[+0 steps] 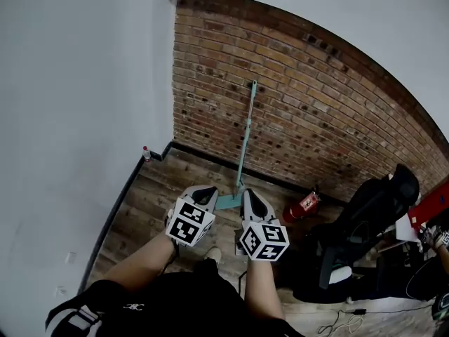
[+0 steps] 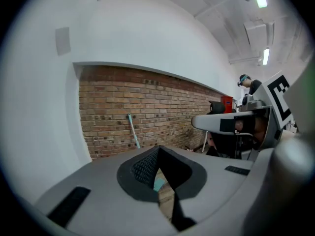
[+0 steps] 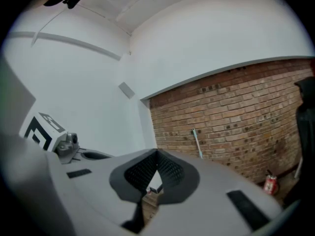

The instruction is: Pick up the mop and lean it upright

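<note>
Holds left gripper (image 1: 204, 191) and right gripper (image 1: 252, 194) clenched shut, empty, side by side above the wooden floor (image 1: 144, 206). Faces the mop (image 1: 246, 139), propped upright against the brick wall (image 1: 316, 97), head down at the floor's far edge, just beyond both grippers.

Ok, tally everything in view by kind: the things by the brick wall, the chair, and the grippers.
Mop: 1
Fire extinguisher: 1
Small bottle: 1
Office chair: 1
Grippers: 2, left gripper and right gripper
Total: 6
</note>
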The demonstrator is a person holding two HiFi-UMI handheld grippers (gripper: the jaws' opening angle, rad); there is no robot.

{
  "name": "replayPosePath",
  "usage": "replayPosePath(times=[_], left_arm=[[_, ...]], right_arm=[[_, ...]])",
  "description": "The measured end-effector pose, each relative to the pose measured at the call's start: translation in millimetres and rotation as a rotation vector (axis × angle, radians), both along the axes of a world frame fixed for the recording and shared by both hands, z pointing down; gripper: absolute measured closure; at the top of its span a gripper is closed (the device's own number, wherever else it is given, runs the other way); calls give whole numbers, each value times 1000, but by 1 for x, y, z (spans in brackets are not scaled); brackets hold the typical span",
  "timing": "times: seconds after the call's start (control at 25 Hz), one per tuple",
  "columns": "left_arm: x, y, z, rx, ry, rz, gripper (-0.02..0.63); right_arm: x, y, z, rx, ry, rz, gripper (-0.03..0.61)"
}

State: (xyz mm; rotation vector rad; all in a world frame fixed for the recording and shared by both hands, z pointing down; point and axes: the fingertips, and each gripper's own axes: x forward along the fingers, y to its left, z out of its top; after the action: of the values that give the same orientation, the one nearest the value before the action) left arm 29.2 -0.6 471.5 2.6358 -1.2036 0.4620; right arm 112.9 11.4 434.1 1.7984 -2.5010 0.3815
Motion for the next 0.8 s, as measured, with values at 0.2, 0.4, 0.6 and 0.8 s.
replayPosePath(times=[0.2, 0.4, 0.6, 0.8], left_arm=[[31, -69, -16, 18, -8, -41, 621], [67, -125, -14, -4, -25, -63, 621], [96, -168, -2, -29, -41, -89, 621], [110, -198, 10, -57, -50, -114, 621]], right_arm=[[30, -73, -23, 42, 4, -43, 565], [67, -131, -15, 27, 7, -67, 565], [100, -178, -5, -6, -5, -96, 565], [118, -217, 6, -35, -23, -112, 565]])
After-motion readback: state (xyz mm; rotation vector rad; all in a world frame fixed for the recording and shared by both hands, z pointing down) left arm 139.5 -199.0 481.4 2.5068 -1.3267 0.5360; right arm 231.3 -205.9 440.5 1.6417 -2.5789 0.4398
